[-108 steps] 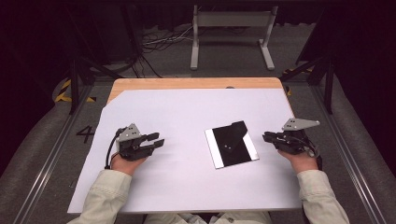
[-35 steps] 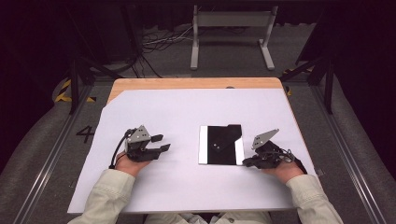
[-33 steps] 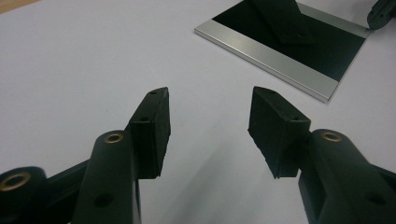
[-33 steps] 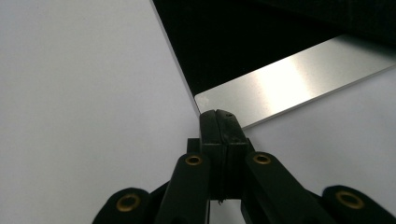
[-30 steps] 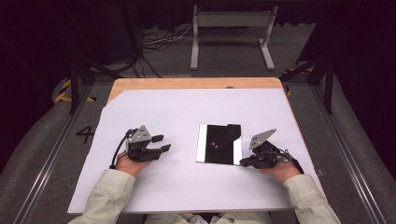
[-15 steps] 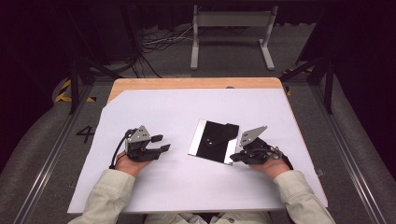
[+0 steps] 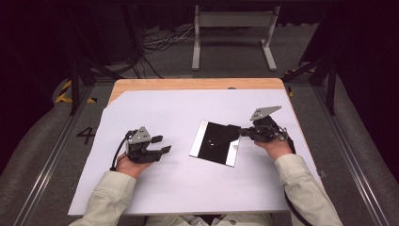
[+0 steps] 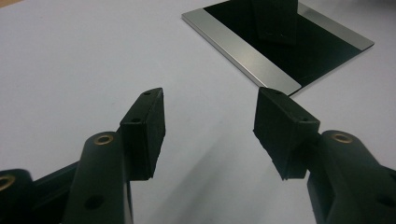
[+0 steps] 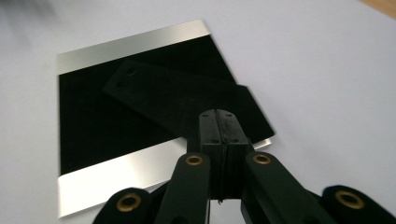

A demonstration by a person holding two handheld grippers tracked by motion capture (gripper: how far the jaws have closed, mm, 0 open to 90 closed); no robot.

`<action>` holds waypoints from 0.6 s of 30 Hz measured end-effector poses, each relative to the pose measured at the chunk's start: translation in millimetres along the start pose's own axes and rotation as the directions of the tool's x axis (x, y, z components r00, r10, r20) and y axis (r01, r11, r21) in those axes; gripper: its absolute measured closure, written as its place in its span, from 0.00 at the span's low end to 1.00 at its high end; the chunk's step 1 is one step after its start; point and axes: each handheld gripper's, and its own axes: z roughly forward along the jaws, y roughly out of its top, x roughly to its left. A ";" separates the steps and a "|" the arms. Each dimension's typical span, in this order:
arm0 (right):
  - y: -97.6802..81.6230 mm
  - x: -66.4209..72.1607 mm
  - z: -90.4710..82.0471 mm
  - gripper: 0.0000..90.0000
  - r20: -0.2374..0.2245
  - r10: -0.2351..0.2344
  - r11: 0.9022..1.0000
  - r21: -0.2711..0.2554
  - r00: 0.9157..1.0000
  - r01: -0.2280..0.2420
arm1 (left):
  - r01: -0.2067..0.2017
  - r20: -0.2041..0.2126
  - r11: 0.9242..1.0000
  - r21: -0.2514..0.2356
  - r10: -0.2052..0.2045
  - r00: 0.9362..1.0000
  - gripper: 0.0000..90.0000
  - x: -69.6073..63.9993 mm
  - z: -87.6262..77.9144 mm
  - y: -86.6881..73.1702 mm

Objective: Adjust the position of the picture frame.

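A square black plate point(image 7: 214, 143) with two silver edges lies slanted on the white sheet, right of centre. A thin black strip point(image 9: 168, 93) with two holes at its far end reaches over the plate point(image 9: 93, 126). My right gripper point(image 9: 218, 114) is shut on the strip's near end, at the plate's upper right corner point(image 7: 244, 133). My left gripper point(image 7: 162, 144) rests on the sheet to the plate's left. Its jaws have just been opening and nothing is between them point(image 8: 210, 116). They point toward the plate's silver edge point(image 8: 243, 56).
The white sheet point(image 7: 164, 108) covers a wooden table point(image 7: 188, 84), whose far edge shows bare. Beyond it stand a metal frame point(image 7: 233, 28) and cables on a dark floor. Rails run along both sides of the table.
My right gripper has moved from the plate's lower right to its upper right, a little higher. The plate has turned on the sheet. My left hand has stayed put.
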 end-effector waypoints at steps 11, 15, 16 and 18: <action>2.5 -36.4 17.3 1.00 0.050 0.077 0.997 0.001 0.996 -0.077 | 0.009 0.003 1.000 0.010 -0.009 1.000 0.48 0.6 2.1 -1.4; 0.9 -42.0 32.5 1.00 0.069 0.065 0.998 0.022 0.995 -0.066 | 0.015 0.003 1.000 0.012 -0.015 1.000 0.48 0.8 1.7 -1.6; 0.2 -43.9 34.6 1.00 0.071 0.073 0.997 0.015 0.995 -0.075 | 0.014 0.003 1.000 0.014 -0.014 1.000 0.48 1.3 1.5 -1.7; -1.4 -47.7 37.7 1.00 0.061 0.097 0.995 0.001 0.993 -0.097 | 0.017 -0.003 1.000 0.014 -0.017 1.000 0.48 1.7 1.7 -2.3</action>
